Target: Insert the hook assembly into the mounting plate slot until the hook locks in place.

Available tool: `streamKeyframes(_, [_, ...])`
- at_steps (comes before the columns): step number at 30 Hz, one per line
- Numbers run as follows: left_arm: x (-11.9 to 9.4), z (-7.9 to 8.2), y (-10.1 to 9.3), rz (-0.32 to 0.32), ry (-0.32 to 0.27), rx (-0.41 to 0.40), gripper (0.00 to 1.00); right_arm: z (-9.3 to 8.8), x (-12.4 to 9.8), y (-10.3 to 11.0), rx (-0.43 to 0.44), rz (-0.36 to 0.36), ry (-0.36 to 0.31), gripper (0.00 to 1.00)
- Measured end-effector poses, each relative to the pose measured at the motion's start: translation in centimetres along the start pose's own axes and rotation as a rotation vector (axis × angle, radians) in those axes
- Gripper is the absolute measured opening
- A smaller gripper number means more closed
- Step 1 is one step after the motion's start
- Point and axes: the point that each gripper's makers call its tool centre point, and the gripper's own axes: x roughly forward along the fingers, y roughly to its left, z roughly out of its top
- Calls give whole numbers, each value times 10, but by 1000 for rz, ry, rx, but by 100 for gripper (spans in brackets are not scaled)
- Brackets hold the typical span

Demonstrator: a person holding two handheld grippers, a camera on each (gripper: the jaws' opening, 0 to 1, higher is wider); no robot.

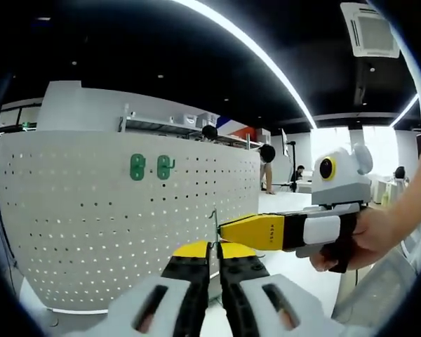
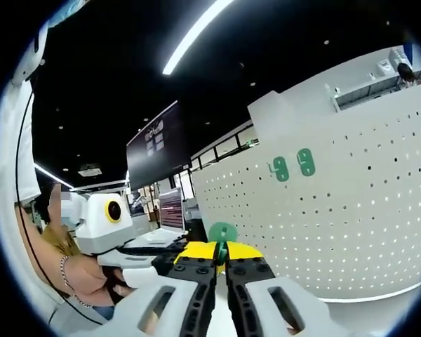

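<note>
Hook [image 2: 222, 237] mostly hidden between the closed right tongs [image 2: 221, 261]; left tongs [image 1: 214, 247] pinch its thin wire (barely visible) facing the pegboard [image 1: 91, 225].

The right hand-held gripper [image 2: 221, 261] rises from six o'clock, its jaws closed on a green hook [image 2: 222, 234] that stands up above the yellow tips. At three o'clock spreads a white pegboard [image 2: 351, 210] with two green hooks [image 2: 294, 166] already hung near one o'clock. At nine o'clock the left hand-held gripper [image 2: 161, 261] is held by a person's hand [image 2: 91, 281].
</note>
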Motion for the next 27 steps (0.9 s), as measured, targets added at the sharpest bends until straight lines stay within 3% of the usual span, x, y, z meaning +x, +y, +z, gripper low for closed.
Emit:
streamKeyframes(4, [3, -9, 2, 4, 45, 12, 29, 0, 0, 0, 8, 2, 4, 1])
streamKeyframes(14, [8, -27, 1, -17, 113, -2, 69, -6, 0, 1, 8, 5, 28, 1])
streamKeyframes(19, [9, -33, -3, -35, 138, 13, 76, -6, 0, 0, 10, 3, 29, 1])
streamKeyframes(23, [9, -37, -3, -37, 155, 22, 76, -6, 1, 1, -2, 4, 35, 1])
streamKeyframes(27, [8, -40, -2, -36, 164, 17, 74, -3, -1, 1, -69, -8, 52, 1])
